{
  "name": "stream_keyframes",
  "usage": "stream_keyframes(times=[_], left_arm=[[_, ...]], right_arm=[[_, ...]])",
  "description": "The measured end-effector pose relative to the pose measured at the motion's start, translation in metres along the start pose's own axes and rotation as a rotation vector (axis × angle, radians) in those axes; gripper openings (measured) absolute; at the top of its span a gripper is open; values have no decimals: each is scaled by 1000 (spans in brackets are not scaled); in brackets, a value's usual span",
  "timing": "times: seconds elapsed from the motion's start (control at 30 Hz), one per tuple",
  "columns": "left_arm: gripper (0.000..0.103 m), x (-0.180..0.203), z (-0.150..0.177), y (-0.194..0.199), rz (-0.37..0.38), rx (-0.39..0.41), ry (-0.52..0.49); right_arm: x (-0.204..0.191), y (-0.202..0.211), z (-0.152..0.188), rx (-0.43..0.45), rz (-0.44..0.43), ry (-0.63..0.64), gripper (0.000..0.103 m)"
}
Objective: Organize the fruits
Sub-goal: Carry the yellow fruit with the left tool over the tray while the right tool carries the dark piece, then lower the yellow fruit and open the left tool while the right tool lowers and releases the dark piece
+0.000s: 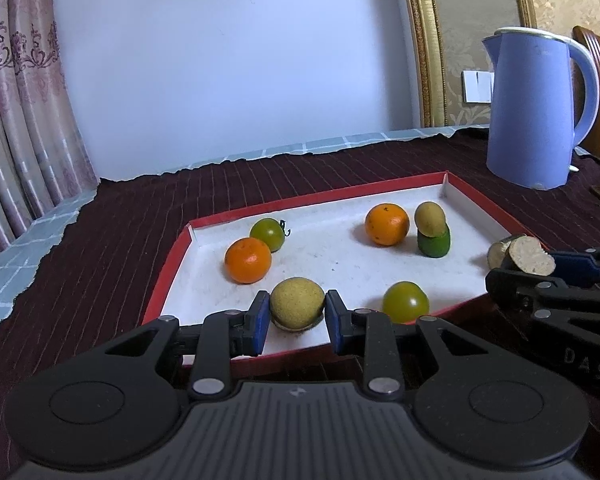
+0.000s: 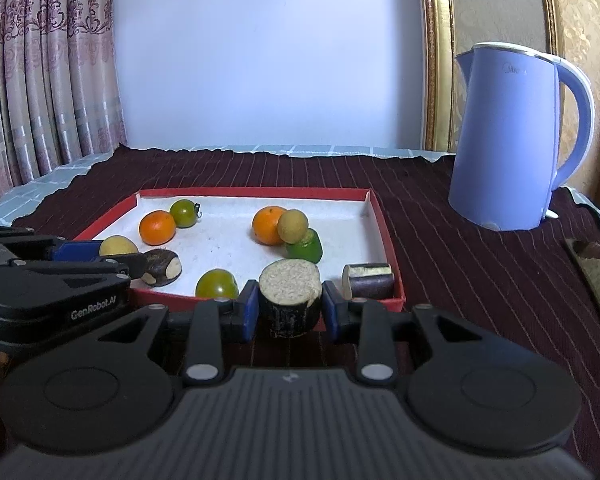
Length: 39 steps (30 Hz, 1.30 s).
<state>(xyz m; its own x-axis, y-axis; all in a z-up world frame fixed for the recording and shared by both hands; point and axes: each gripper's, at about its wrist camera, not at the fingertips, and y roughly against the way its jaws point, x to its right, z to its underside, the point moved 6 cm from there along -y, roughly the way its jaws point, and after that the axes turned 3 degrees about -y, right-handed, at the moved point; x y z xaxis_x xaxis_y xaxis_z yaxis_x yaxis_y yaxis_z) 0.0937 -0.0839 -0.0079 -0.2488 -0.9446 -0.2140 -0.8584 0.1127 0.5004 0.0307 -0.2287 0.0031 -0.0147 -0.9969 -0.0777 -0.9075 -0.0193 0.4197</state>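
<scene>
Jaws of left gripper [image 1: 297,316] closed tight on a yellow-tan round fruit [image 1: 297,306], blue pads pressed to both its sides. Held low over the near-left part of the red tray [image 1: 168,276], with a dark brown piece [image 2: 162,267] with pale patches directly under it.

Jaws of right gripper [image 2: 286,308] also closed, clamped on a dark cane piece [image 2: 290,300] with pale, rough cut top. Positioned at the near rim of the tray, lower end in front of the red wall.

Readable writing: "GenRobot.AI" in white on the side of left gripper, seen from the right wrist view; "DAS" in faint letters on the body of right gripper, seen from the left wrist view, rest cut off by the frame edge. Small logo near the top of the blue kettle [image 2: 504,140], too faint to read.

Inside the tray, on white floor:
- first orange [image 2: 157,227] touching a green tomato [image 2: 185,213] with stem, far left
- second orange [image 2: 269,225] further right, touching a small yellow fruit [image 2: 293,225] perched on a bright green fruit [image 2: 306,246]
- second green tomato [image 2: 217,284] near the front wall
- second cane piece [image 2: 367,280] lying on its side in the near-right corner

Tray and kettle both on a dark red striped cloth [image 2: 460,280], well apart. Behind, patterned curtain [image 2: 40,80] at left.
</scene>
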Motion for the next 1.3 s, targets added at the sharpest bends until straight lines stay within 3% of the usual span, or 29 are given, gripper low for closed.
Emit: stream_keyframes(times=[0.6, 1.1, 1.13, 1.27, 1.3], left_arm=[[28, -6, -27, -48, -67, -28, 3], [29, -7, -34, -72, -85, -45, 7], [29, -7, -34, -72, -83, -46, 8], [29, -7, -32, -73, -80, -53, 11], [29, -8, -32, -72, -81, -53, 12]], right_arm=[[-3, -37, -34, 12, 22, 10, 31], [1, -64, -33, -24, 47, -13, 31], [1, -66, -33, -32, 46, -15, 32], [1, -64, -32, -22, 54, -12, 58], [1, -63, -32, -17, 54, -10, 59]])
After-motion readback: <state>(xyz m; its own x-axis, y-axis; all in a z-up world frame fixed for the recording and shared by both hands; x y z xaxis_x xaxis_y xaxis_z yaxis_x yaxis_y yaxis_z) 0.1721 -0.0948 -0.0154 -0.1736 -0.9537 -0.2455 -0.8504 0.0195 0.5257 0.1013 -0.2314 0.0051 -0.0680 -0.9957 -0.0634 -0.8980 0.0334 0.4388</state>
